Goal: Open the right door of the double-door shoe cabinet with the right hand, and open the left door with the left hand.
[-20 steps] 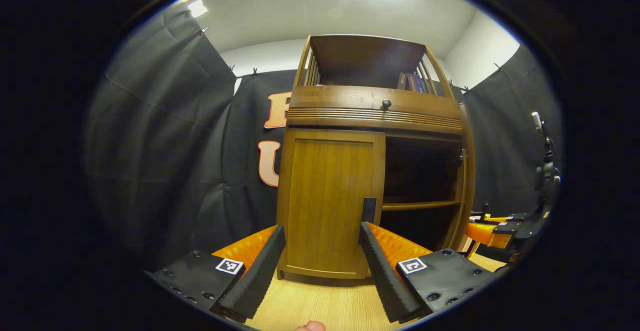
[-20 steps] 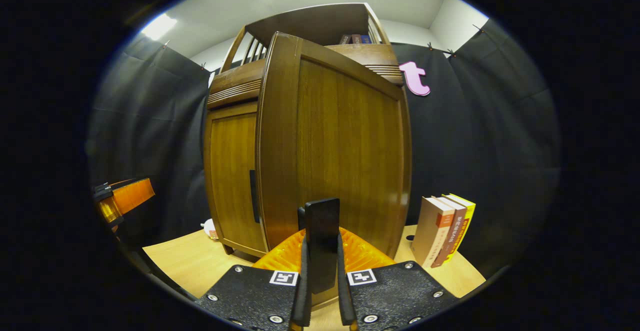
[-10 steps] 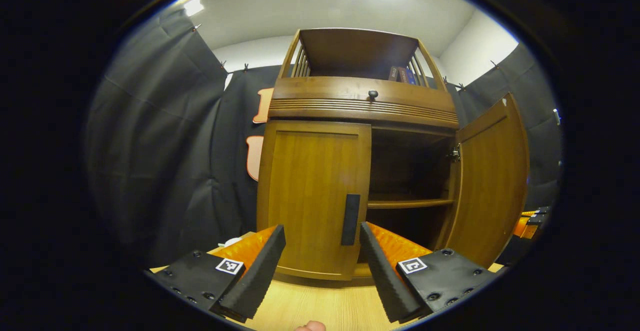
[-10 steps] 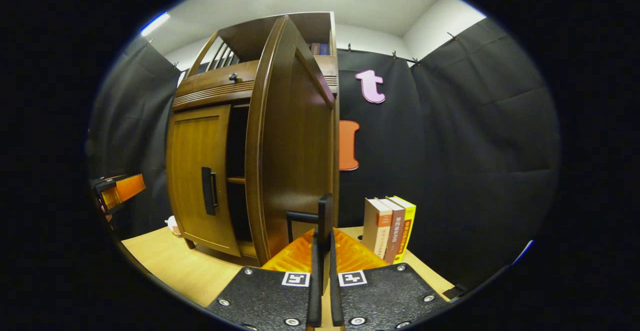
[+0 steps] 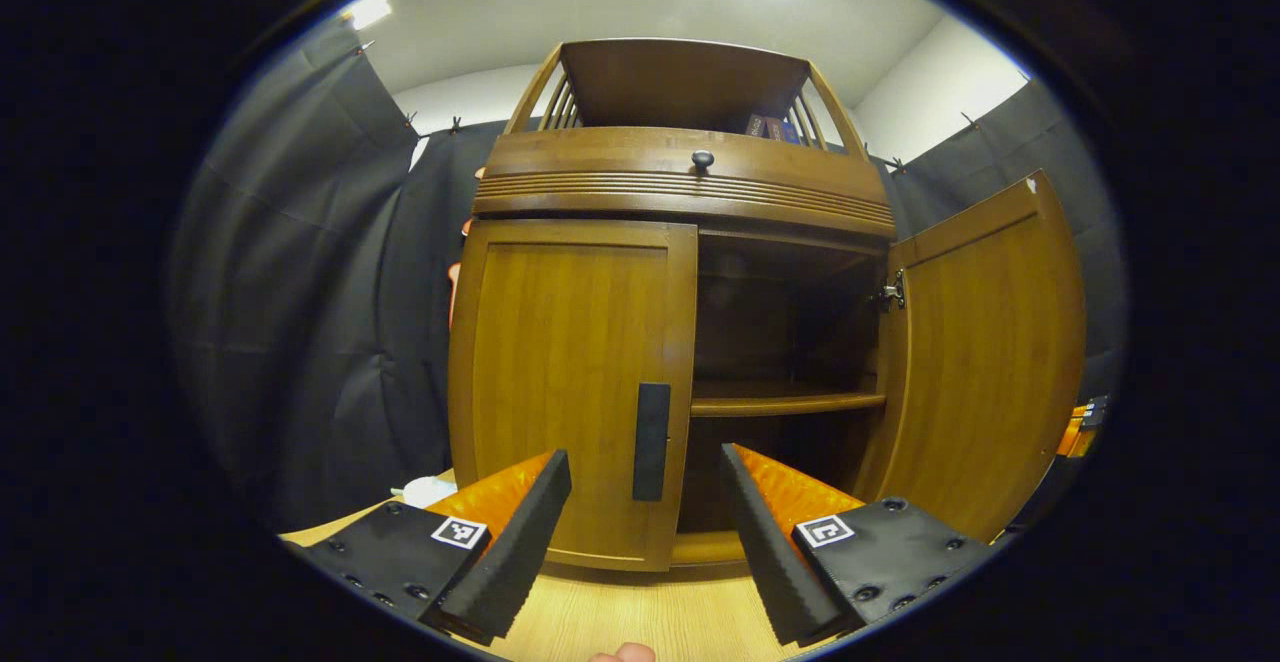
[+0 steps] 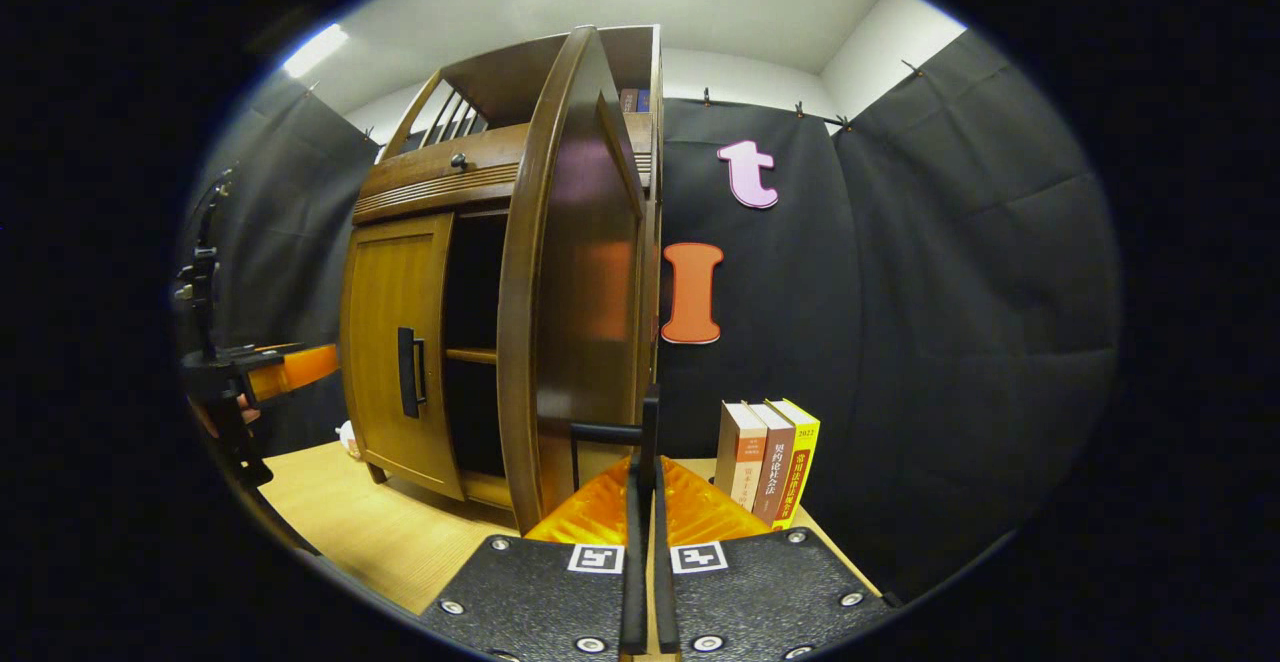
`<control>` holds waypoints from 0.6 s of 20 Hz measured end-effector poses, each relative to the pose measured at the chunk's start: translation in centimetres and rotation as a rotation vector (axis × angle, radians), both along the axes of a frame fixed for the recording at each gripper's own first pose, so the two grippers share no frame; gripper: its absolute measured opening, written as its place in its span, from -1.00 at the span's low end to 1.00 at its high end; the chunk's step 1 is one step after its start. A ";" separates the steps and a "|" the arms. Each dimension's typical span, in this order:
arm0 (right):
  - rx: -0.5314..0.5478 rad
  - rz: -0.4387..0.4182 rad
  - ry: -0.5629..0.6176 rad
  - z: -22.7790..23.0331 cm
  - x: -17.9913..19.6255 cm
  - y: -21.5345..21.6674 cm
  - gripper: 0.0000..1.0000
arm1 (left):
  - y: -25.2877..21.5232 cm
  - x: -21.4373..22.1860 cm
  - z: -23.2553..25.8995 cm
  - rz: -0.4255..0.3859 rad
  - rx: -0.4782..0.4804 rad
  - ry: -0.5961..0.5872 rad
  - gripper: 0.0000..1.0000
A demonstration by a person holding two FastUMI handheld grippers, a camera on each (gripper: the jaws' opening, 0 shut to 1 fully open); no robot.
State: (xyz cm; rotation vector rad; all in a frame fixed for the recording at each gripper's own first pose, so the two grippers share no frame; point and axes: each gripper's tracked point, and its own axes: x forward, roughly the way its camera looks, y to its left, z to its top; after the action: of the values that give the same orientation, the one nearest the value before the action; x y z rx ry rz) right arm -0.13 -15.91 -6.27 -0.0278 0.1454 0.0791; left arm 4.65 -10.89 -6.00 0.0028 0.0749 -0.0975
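Observation:
The brown wooden shoe cabinet (image 5: 690, 187) stands on a light wooden table. Its left door (image 5: 570, 382) is closed, and the dark upright handle (image 5: 652, 440) sits just beyond my left gripper (image 5: 642, 462), which is open and centred on it without touching. The right door (image 5: 985, 362) stands swung wide, showing dark shelves (image 5: 788, 404). In the right gripper view that door (image 6: 560, 292) appears nearly edge-on, and my right gripper (image 6: 645, 482) is shut on its handle (image 6: 648, 422). The left gripper (image 6: 270, 367) is also in the right gripper view, at the far left.
Three upright books (image 6: 770, 462) stand on the table right of the cabinet, close to the open door. A small white object (image 5: 425, 490) lies by the cabinet's left foot. A drawer with a round knob (image 5: 702, 158) tops the doors. Black cloth walls surround everything.
The right door has swung further open with my right gripper still on its handle. My left gripper has come closer to the left door, its handle now lined up between the fingers.

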 end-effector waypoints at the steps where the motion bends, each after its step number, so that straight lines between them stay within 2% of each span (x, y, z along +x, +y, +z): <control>1: 0.004 0.018 0.004 -0.1 0.1 -0.5 -0.94 | 0.0 0.9 -0.3 0.004 0.013 0.000 0.94; 4: 0.024 0.063 0.003 -0.2 0.5 -1.8 -0.94 | -0.7 3.6 -1.6 -0.013 0.044 0.017 0.94; 8: 0.029 0.131 0.031 -0.5 0.8 -2.9 -0.95 | -0.9 5.8 -4.1 -0.014 0.030 0.088 0.96; 10: 0.046 0.140 0.039 -0.5 0.9 -3.1 -0.82 | -1.1 7.0 -4.9 -0.011 0.054 0.088 0.94; 12: 0.051 0.140 0.035 -0.4 0.7 -2.9 -0.88 | -1.7 8.2 -5.1 -0.011 0.069 0.073 0.96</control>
State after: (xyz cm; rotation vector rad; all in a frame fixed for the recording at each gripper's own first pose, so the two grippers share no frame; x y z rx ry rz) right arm 0.56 -18.81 -6.68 0.0147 0.1767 0.2234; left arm 12.85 -12.62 -11.15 0.0686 0.1507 -0.1058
